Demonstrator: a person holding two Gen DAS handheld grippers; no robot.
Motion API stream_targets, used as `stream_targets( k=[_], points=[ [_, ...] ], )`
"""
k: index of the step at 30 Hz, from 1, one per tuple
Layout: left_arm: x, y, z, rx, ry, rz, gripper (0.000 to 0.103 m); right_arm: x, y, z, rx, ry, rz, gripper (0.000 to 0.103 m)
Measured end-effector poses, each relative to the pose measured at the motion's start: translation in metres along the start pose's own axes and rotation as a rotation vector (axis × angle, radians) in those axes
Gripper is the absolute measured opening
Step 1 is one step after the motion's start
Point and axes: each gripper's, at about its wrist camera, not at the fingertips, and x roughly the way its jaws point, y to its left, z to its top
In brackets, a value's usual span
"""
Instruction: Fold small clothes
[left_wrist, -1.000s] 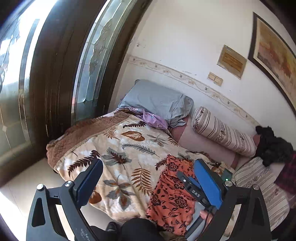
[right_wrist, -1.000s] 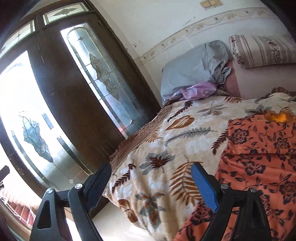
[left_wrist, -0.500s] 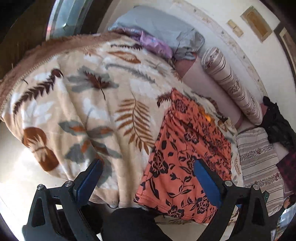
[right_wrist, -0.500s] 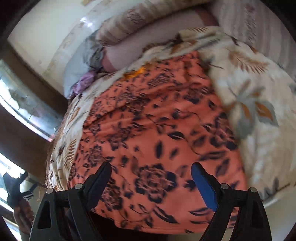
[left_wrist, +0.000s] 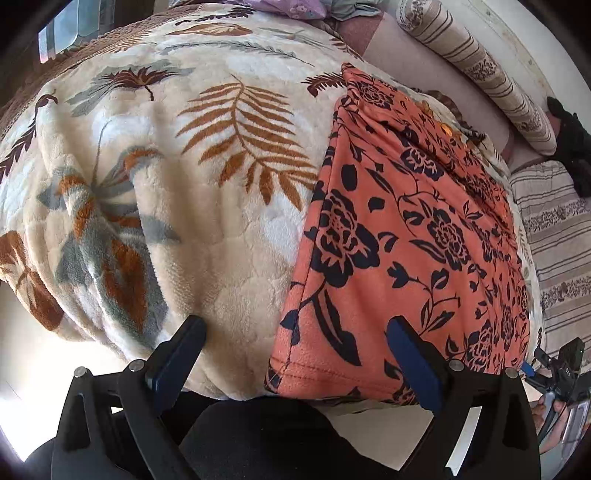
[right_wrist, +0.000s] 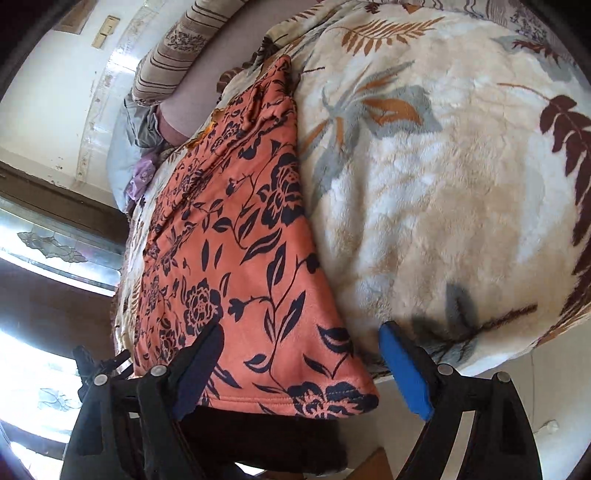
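A home bedroom. A bed carries a plush leaf-print blanket (left_wrist: 207, 206), with a striped bolster (left_wrist: 476, 62) and a grey pillow (right_wrist: 122, 155) ahead of the hand-held gripper against a cream wall (right_wrist: 48, 85). A dark wooden door with patterned glass (right_wrist: 48, 243) stands left of the bed.

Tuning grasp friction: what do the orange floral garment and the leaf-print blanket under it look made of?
Orange garment with dark navy floral print: looks like soft fleece or brushed knit, matte, with a fine nap and a stitched hem at the near edge. Cream leaf-print blanket: plush, fluffy pile, probably polyester fleece, with a faint quilted embossing. Fibre content cannot be confirmed.
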Motion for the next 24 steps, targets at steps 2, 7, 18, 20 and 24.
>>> stream_targets(
  k=[2,7,18,20,24],
  points=[
    [0.000,0.000,-0.004,0.015,0.000,-0.006,0.098,0.006,0.005,-0.006,-0.032,0.015,0.022,0.067],
    [0.003,0.006,-0.006,-0.010,0.009,-0.025,0.098,0.011,-0.007,-0.008,0.012,-0.002,0.062,0.065],
    [0.000,0.020,-0.001,0.016,0.037,0.062,0.025,0.014,-0.003,-0.008,-0.042,0.010,-0.018,0.048],
    [-0.009,0.022,0.001,0.010,0.028,0.025,0.009,0.013,-0.002,-0.007,-0.049,0.022,-0.069,0.022],
    [-0.038,0.010,0.004,0.045,-0.061,0.022,0.000,-0.008,0.015,-0.007,-0.058,0.001,0.032,0.010]
  ],
)
